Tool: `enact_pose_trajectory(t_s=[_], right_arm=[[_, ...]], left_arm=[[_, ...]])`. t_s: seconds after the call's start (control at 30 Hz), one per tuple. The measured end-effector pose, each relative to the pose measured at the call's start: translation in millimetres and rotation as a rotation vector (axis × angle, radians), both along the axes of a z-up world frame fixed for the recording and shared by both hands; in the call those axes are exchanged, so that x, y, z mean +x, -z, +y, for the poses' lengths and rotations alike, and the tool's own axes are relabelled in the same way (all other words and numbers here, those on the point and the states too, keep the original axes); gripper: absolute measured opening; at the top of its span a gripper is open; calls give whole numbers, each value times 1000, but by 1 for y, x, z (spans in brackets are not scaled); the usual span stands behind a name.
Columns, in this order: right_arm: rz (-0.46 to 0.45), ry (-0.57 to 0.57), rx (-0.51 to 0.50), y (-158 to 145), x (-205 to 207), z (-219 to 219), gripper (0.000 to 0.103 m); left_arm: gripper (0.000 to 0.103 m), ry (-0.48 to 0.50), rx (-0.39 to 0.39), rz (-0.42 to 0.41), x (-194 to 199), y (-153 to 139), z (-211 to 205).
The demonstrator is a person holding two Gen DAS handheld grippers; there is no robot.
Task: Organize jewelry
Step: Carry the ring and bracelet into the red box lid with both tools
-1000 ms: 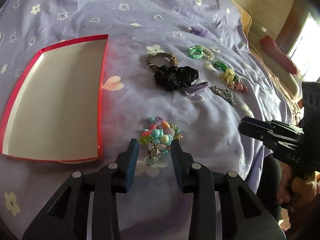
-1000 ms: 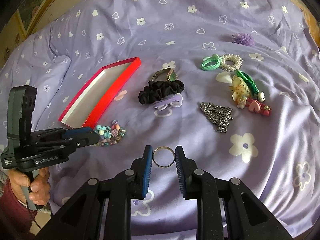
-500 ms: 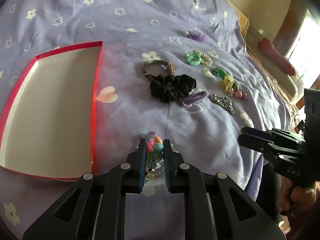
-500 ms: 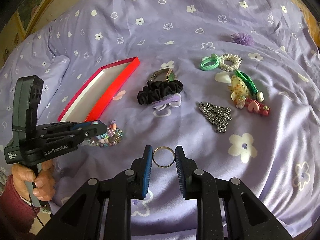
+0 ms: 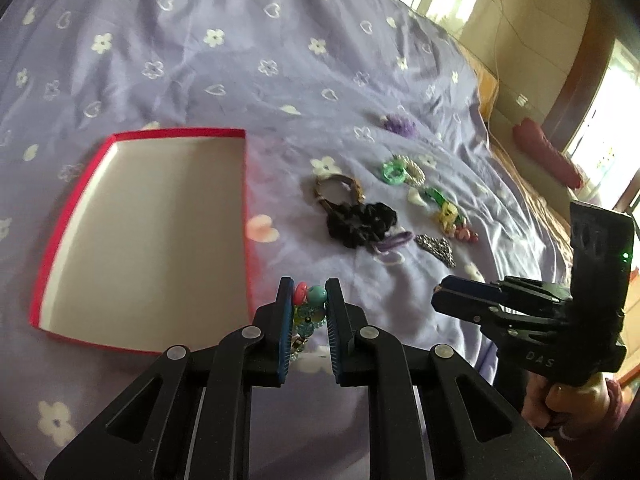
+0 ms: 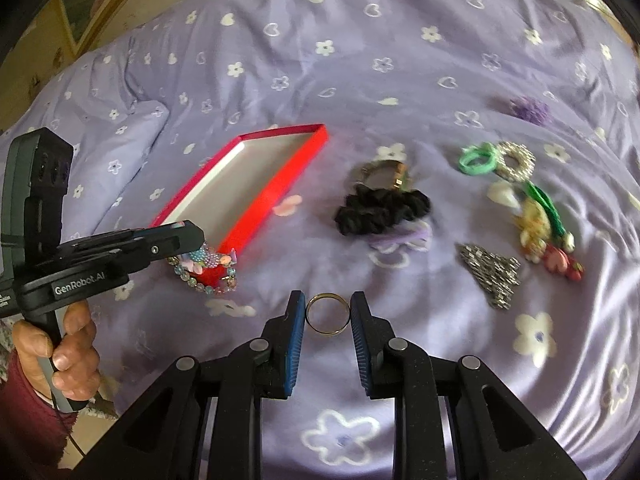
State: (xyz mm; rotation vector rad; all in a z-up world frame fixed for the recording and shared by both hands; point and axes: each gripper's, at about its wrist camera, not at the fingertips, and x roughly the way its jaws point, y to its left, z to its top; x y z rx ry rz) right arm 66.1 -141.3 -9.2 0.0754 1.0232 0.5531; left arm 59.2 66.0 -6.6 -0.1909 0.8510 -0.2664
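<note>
On its side reading "GenRobot.AI", left gripper [image 6: 192, 236] clamps beaded bracelets [image 6: 208, 268]; right gripper [image 6: 328, 312] pinches ring [image 6: 328, 314].

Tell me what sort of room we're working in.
Most likely a bedroom: the jewelry lies on a bed under a purple flowered bedsheet, with a pillow at its side and a window nearby.
</note>
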Motion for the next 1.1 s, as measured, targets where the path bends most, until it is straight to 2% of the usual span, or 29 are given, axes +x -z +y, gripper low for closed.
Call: enact_pose_trajectory(t_s=[0.33,0.6,0.83,1.1], right_arm=[[-35,-103,46,-15,15,58,23],[-32,-166,96,-19,30,105,23],[21,-217,106,1,43,146,23],[94,-286,44,39,54,184,23]], left_arm=[[13,-126,-13,-59,-8,-15,53],[13,-202,-46,-48,-2,-5,92],[13,-249,-67,-15,10,19,122],[13,-290,-81,52,17,54,145]])
